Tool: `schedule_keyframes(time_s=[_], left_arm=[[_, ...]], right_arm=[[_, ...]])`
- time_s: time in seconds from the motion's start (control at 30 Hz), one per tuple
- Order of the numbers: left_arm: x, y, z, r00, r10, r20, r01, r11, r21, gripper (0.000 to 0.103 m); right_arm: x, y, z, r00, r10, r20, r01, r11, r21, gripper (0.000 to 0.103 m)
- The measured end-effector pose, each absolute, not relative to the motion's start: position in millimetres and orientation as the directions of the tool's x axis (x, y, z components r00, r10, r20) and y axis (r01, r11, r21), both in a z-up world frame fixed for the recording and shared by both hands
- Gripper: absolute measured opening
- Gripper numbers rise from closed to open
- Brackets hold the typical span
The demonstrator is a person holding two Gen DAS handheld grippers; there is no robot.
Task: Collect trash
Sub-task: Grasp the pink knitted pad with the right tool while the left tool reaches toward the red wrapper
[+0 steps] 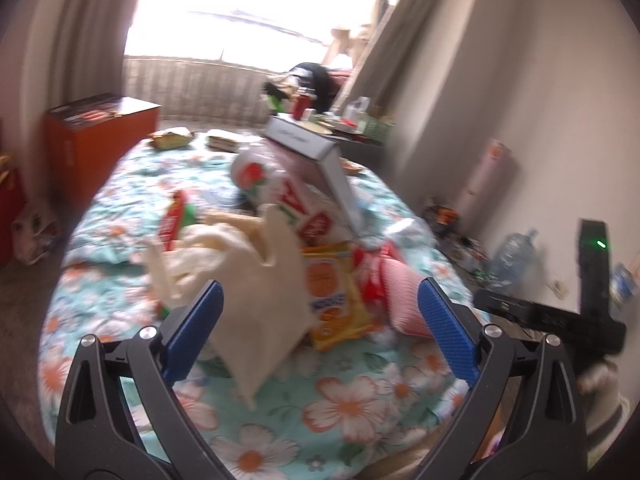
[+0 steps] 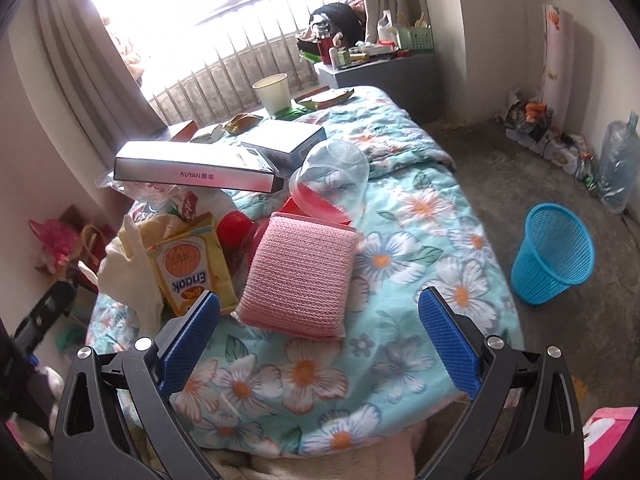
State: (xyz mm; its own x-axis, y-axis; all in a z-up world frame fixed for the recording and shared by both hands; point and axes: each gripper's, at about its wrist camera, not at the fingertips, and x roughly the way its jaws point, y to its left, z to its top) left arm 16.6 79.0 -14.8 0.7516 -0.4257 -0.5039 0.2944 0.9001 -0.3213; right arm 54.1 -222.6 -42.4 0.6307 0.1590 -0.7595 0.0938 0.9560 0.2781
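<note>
Left tool (image 1: 320,312) tilts down over the bed (image 1: 352,400), blue pads spread wide, nothing clamped. A cream plastic bag (image 1: 260,304) stands in the gap between the pads, nearer the left pad; contact can't be judged, view is blurred. Just beyond it, an orange snack packet (image 1: 332,300) and a pink sponge (image 1: 404,300) lie near the right pad. Farther back, a red-and-white wrapper (image 1: 288,196) with a long grey box (image 1: 308,140) tipped on top of it. The right tool's black body shows at the right edge of this view.

Right tool (image 2: 320,312) points more steeply down at the bed (image 2: 400,272), pads also wide apart and empty. Pink sponge (image 2: 300,272) sits just ahead, between the pad lines, closer to the left pad, not touching. Left of it, the orange snack packet (image 2: 192,264) and cream plastic bag (image 2: 128,264). Behind the sponge, a clear plastic dome lid (image 2: 332,176) over something red, then the long grey box (image 2: 192,172), a blue-white box (image 2: 284,140), and a paper cup (image 2: 274,92) at the far end. Blue mesh bin (image 2: 554,256) stands on the floor right of the bed, well apart from both tools.
</note>
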Motion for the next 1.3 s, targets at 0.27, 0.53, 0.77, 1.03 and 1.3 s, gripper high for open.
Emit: schedule_keyframes(time_s=[0.27, 0.53, 0.77, 1.03, 1.3], left_arm=[[57, 35, -64, 0.501, -0.544, -0.673, 0.361, 0.838, -0.409, 0.049], [76, 41, -93, 0.422, -0.531, -0.735, 0.256, 0.847, -0.466, 0.049], [89, 39, -100, 0.438, -0.497, -0.749, 0.192, 0.866, -0.463, 0.053], [82, 27, -100, 0.472, -0.450, -0.758, 0.216, 0.893, -0.395, 0.046], [80, 24, -99, 0.474, -0.412, -0.778, 0.222, 0.911, -0.347, 0.031]], right_arm=[[60, -240, -58, 0.599, 0.203, -0.775, 0.140, 0.926, 0.350, 0.097], [72, -248, -73, 0.579, 0.240, -0.779, 0.144, 0.911, 0.387, 0.097], [80, -259, -83, 0.577, 0.332, -0.746, 0.142, 0.859, 0.493, 0.097], [91, -267, -95, 0.568, 0.449, -0.689, 0.141, 0.772, 0.620, 0.090], [112, -253, -118, 0.490, 0.506, -0.710, 0.155, 0.751, 0.642, 0.055]])
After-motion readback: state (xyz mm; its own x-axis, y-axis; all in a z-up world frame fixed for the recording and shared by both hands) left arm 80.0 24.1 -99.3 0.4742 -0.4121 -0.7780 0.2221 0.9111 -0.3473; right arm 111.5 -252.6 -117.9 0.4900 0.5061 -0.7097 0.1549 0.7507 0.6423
